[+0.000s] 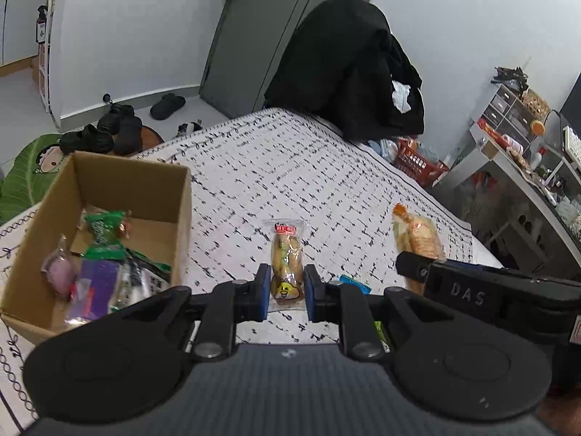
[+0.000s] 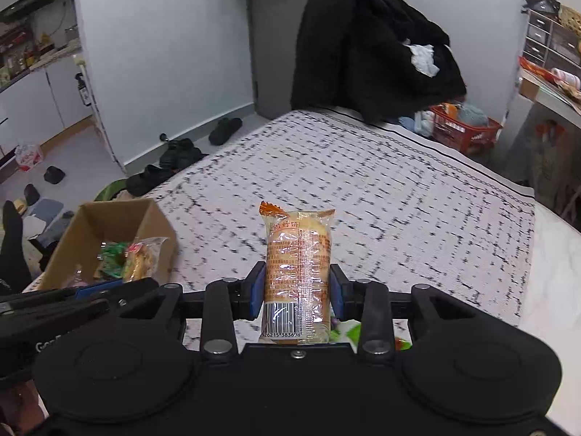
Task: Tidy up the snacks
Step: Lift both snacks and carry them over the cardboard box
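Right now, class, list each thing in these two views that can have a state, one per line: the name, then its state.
left gripper: shut on the yellow snack packet, held clear of the bed.
right gripper: shut on the orange bread packet, sealed, barcode end nearest the camera.
cardboard box: open-topped, upright on the bed, partly filled with wrapped snacks.
patterned bedspread: spread flat.

A home bedroom: patterned bed, slippers, draped clothes.
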The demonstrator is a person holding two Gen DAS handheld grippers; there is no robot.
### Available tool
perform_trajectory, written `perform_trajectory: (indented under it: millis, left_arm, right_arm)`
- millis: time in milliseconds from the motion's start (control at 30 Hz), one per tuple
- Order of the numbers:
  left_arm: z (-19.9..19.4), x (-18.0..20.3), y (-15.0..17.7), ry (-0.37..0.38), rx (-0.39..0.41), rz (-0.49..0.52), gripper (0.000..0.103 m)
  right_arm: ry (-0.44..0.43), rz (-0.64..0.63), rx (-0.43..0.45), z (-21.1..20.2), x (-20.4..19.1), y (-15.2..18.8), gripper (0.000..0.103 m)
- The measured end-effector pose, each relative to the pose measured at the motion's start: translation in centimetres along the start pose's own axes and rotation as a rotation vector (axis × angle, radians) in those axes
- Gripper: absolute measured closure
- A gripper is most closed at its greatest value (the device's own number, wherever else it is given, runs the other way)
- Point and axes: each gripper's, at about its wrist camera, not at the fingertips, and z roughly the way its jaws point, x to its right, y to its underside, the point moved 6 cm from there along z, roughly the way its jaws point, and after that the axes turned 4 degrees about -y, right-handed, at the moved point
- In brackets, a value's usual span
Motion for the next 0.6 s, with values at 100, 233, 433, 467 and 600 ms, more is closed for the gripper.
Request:
perform_trajectory:
  millis: [100,233,433,467,600]
  left_arm:
    - [-0.6,-0.5,-0.4,-0.004,0.017,-0.009,0.085]
    - [-1.1,-1.0,-0.8,-0.005,0.034,-0.017,0.085]
    - [-1.3,-2.6,-1.3,-0.025,0.048,-0.036,0.085]
    - [-1.3,-2.9,-1.3,-0.026,0.047,-0.041,0.085]
    - [-1.1,-4.4,-1.5,-0.043,0.047,-0.059,0.085]
  right_arm:
    - [-0.006,-0.021,0.001,0.3,-1.3,-0.2,0.068]
    - [-0.024,-0.042,0.0,0.6,-3.0,-0.5,0.068]
    - [-0.049,-0.057,0.021,0.7,-4.9,-1.2,0.068]
    - [-0.053,-0.059,0.023,0.9,-5.2,-1.4,0.068]
    - [-0.069,-0.068,0.029,1.3,-6.2,-1.6,0.068]
